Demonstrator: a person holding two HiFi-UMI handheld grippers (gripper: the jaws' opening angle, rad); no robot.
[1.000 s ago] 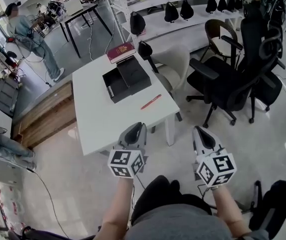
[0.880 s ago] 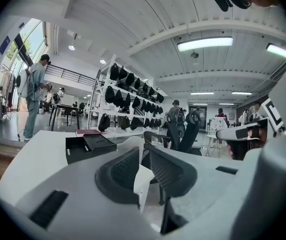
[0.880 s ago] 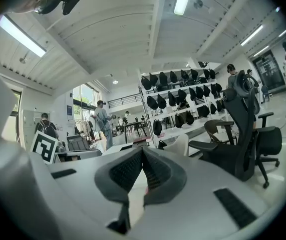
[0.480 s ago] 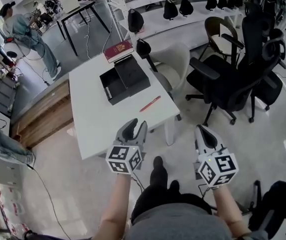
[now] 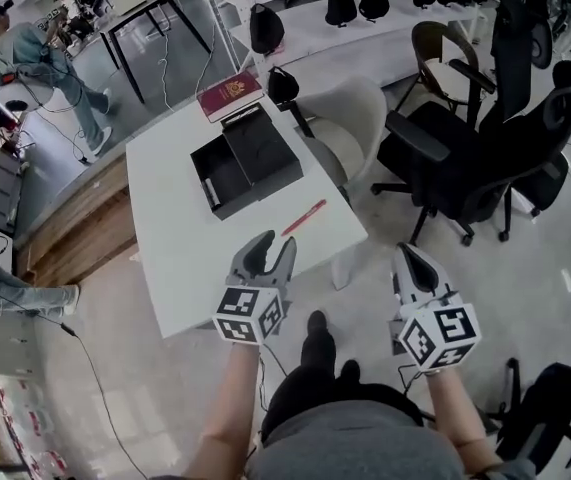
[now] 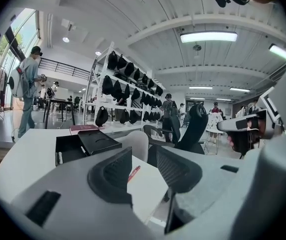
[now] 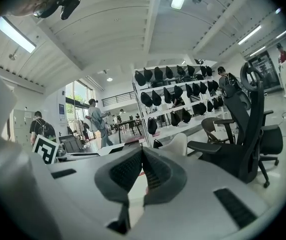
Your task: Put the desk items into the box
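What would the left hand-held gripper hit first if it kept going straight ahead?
Probably the red pen on the white table, though depth is unclear. The left hand-held gripper, its jaws just opening and empty, points at it.

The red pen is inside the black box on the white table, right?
No. The red pen is not inside the black box. It lies on the white table outside the box, between it and the table's near corner. The head view shows this.
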